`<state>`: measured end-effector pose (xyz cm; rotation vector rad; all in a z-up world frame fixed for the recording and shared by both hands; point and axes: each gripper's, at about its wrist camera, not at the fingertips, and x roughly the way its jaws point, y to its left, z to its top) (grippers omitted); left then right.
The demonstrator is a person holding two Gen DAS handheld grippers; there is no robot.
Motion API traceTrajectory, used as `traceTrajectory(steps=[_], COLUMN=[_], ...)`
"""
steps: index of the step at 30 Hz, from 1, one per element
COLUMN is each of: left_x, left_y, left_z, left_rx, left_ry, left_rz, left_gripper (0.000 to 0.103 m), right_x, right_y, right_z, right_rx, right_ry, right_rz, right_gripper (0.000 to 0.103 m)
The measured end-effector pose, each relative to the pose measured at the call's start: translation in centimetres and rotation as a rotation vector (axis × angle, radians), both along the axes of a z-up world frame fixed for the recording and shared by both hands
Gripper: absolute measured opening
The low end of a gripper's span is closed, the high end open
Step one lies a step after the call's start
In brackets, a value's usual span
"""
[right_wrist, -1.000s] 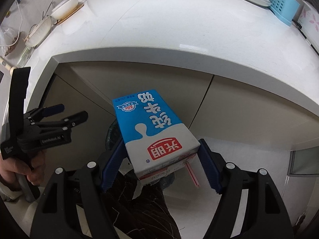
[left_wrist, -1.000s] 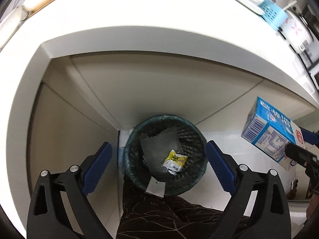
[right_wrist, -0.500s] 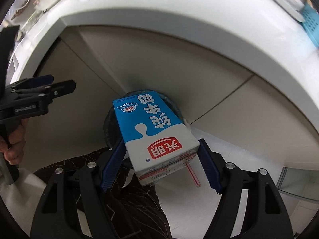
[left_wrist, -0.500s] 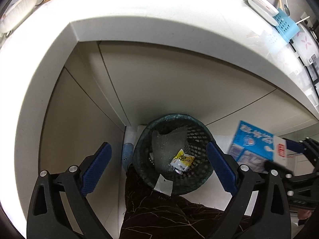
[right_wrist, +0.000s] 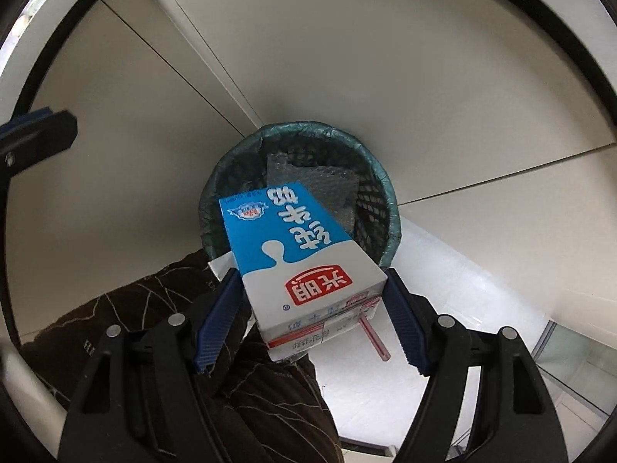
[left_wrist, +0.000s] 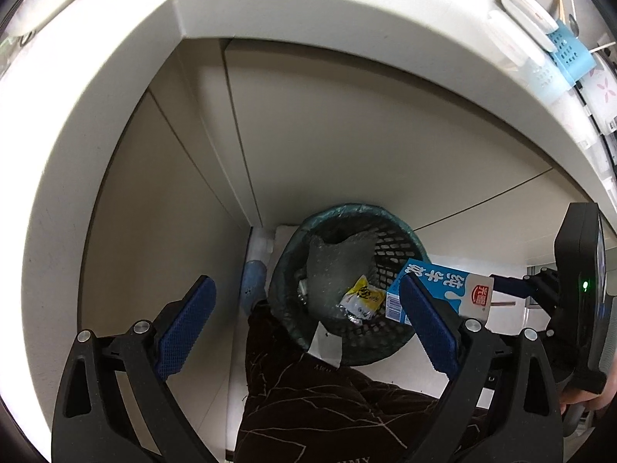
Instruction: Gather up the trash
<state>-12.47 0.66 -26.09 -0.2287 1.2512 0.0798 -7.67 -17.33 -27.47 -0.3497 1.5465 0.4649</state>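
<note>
A blue and white milk carton (right_wrist: pixel 300 254) with a pink straw (right_wrist: pixel 372 335) sits between the pads of my right gripper (right_wrist: pixel 310 276), which is shut on it and points down. The carton hangs over the near rim of a dark mesh trash bin (right_wrist: pixel 304 127) with a green liner. In the left wrist view the carton (left_wrist: pixel 435 285) comes in from the right over the bin (left_wrist: pixel 347 208). Bubble wrap (left_wrist: pixel 335 262) and a yellow wrapper (left_wrist: pixel 362 297) lie inside. My left gripper (left_wrist: pixel 304 281) is open and holds nothing, above the bin.
The bin stands on a white floor (right_wrist: pixel 443 289) against beige cabinet doors (left_wrist: pixel 327 135) under a white countertop (left_wrist: pixel 308 11). A blue rack with plates (left_wrist: pixel 567 50) is on the counter. The person's dark patterned trouser leg (left_wrist: pixel 327 405) is just in front of the bin.
My right gripper has dropped from counter height with the carton, which now hangs over the bin's rim. The left gripper has shifted a little and stays open.
</note>
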Motion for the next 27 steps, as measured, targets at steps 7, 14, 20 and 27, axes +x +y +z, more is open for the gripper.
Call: traceTrajectory(steps=[7,14,20,27], left_x=[0.4,0.6,1.0,1.2], left_y=[0.1,-0.6,-1.7,-3.3], left_z=[-0.8,-0.2,2.4,9.0], left_rx=[-0.007,-0.003,-0.004,-0.006], left_ry=[0.023,0.001,-0.042,-0.105], left_rz=[-0.001,-0.016,-0.032,-0.043], left_gripper=[0.094,0.094,0.094,0.094], right_x=[0.5,2.2,3.2,3.1], right_y=[-0.5,-3.6,-6.1,-7.8], right_z=[0.1,4.6,10.0,17.9], right_rx=[-0.007,0.029,0.052,0.077], right_ry=[-0.013,-0.147,-0.279,-0.358], right_rz=[-0.032,-0.184,-0.304,-0.370], right_gripper=[0.082,0.095,0.095,0.095])
